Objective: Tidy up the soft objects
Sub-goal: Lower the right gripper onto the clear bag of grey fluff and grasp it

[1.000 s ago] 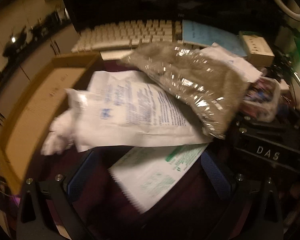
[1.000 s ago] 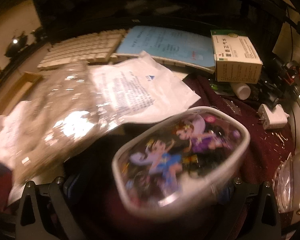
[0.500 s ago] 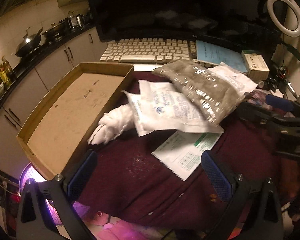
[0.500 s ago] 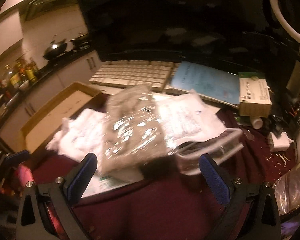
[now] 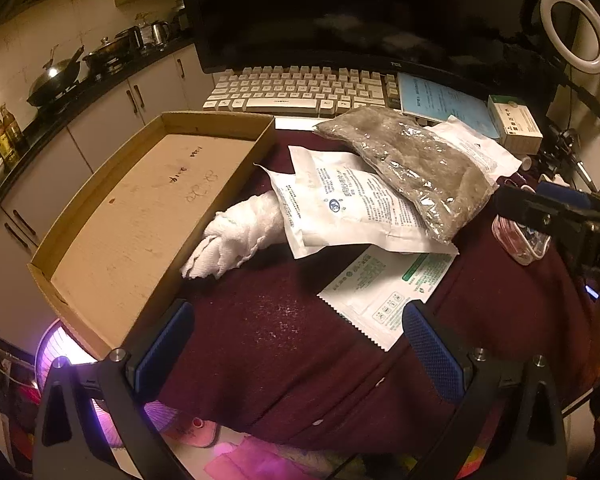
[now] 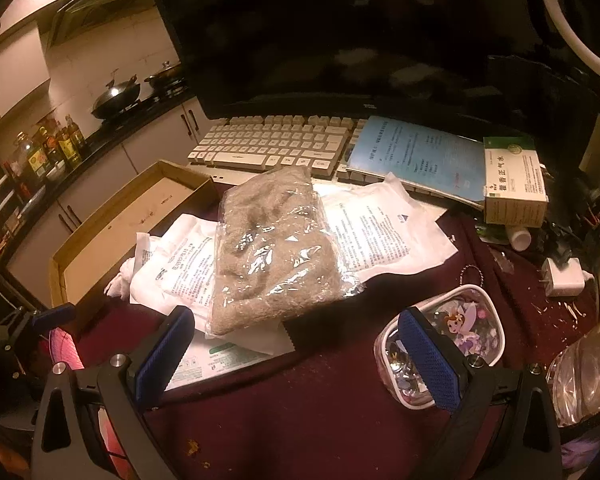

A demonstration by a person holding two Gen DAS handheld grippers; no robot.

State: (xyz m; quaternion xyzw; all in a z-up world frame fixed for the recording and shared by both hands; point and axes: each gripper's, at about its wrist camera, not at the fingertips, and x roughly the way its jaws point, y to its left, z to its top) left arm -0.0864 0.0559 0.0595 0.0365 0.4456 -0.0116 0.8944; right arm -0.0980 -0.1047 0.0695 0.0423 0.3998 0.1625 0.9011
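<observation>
Left gripper (image 5: 296,344) – jaws spread wide, holding nothing, above the maroon cloth (image 5: 300,360). Right gripper (image 6: 296,348) – likewise released, its right finger in front of the cartoon pouch (image 6: 460,320). Grey towel in clear plastic (image 6: 276,248) lies atop white printed packets (image 5: 340,208). White gauze roll (image 5: 240,236) touches the shallow cardboard tray (image 5: 140,208). Keyboard (image 6: 272,144) behind.

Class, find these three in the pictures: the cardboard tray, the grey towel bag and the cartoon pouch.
cardboard tray (image 5: 140,216), left wrist view, bare floor of the tray
grey towel bag (image 6: 272,248), right wrist view, middle of the bag
cartoon pouch (image 6: 464,320), right wrist view, printed top face
</observation>
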